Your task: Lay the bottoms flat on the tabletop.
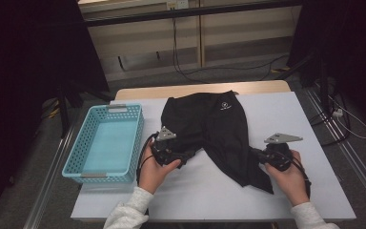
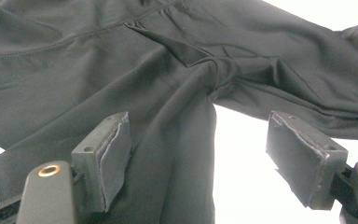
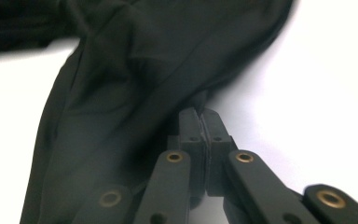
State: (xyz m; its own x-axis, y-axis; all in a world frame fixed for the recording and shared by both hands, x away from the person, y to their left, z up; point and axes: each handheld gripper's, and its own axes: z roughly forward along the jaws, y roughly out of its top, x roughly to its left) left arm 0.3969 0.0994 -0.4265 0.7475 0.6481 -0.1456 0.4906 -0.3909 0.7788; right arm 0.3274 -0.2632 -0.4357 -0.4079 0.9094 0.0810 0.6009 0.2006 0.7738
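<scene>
Black stretchy fabric garment, prob. leggings or athletic pants w/ small white logo near waistband (image 1: 214,129), spread flat on white tabletop (image 1: 305,133), waist toward far edge, two legs splaying toward person. Laid open like that likely so both legs can be reached and folded. Light-blue perforated plastic basket (image 1: 106,143) parked at table's left side, just beside garment but not touching, nothing inside; judged as destination once folded.

Left gripper (image 2: 200,158) held low at hem end of garment's left leg, pointed along cloth toward crotch seam. Jaws spread wide; leg fabric runs up between the two pads (image 2: 114,158), one pad close against cloth edge, other over bare table. No squeeze on fabric visible, so not gripping yet. Looks lined up for a grab at leg's end.

Right gripper (image 3: 199,122) at outer edge of garment's right leg, near its hem, w/ hand (image 1: 286,179) behind it. Jaws pressed together, pads meeting w/ thin fold of black cloth pinched at tips; small pucker rises just above them. Grip at edge rather than mid-leg prob. so leg can be lifted and drawn across w/o bunching.

Judgement: fold about to start, right side secured, left side not.
</scene>
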